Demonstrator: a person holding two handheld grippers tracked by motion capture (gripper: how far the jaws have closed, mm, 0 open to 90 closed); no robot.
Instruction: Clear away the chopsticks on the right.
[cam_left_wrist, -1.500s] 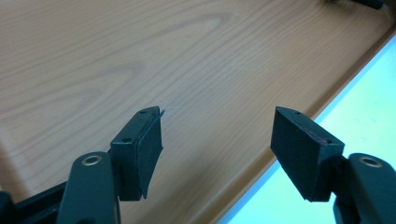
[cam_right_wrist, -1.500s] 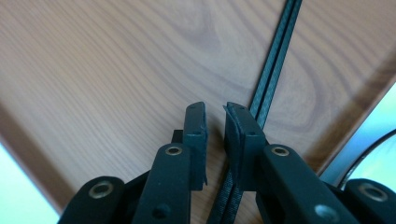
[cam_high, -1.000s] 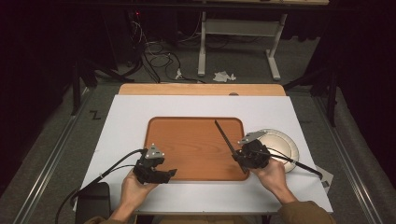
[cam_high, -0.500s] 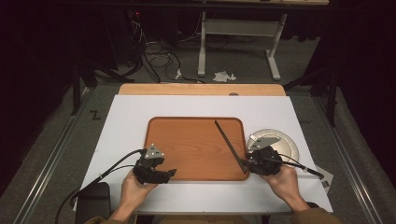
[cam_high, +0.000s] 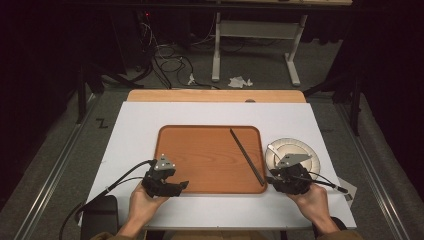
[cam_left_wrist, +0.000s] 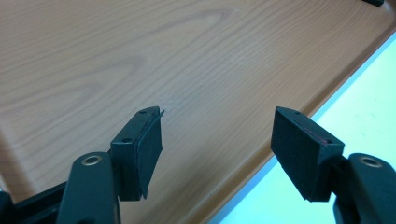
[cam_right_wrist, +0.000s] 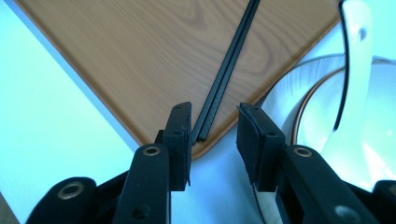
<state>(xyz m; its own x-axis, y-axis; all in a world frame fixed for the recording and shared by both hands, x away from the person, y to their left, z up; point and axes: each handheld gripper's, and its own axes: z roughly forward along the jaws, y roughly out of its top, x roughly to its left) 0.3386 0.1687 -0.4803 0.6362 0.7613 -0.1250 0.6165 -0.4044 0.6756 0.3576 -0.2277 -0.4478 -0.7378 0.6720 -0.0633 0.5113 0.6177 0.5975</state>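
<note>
A pair of black chopsticks (cam_high: 246, 156) lies slanted on the right side of a brown wooden tray (cam_high: 200, 160). My right gripper (cam_high: 272, 179) is at the tray's near right corner and stands open. Its jaws have just been opening. In the right gripper view, the near end of the chopsticks (cam_right_wrist: 229, 65) lies between the right gripper's (cam_right_wrist: 212, 121) pads, which do not touch it, on the tray (cam_right_wrist: 140, 60). My left gripper (cam_high: 181, 187) rests open over the tray's near left part. Nothing is between the left gripper's (cam_left_wrist: 217, 135) pads above the tray (cam_left_wrist: 140, 56).
A pale round plate (cam_high: 302, 149) with a white spoon (cam_high: 274, 150) stands just right of the tray, close to the right gripper; the plate (cam_right_wrist: 317, 126) and spoon (cam_right_wrist: 357, 60) also show beside its jaw. White table cover (cam_high: 210, 112) surrounds the tray. A black box (cam_high: 100, 212) sits at the near left.
The right gripper has drawn back toward the near right, off the tray's corner, and its jaws have widened. The chopsticks, earlier at the jaws, now lie free on the tray. The left gripper kept still.
</note>
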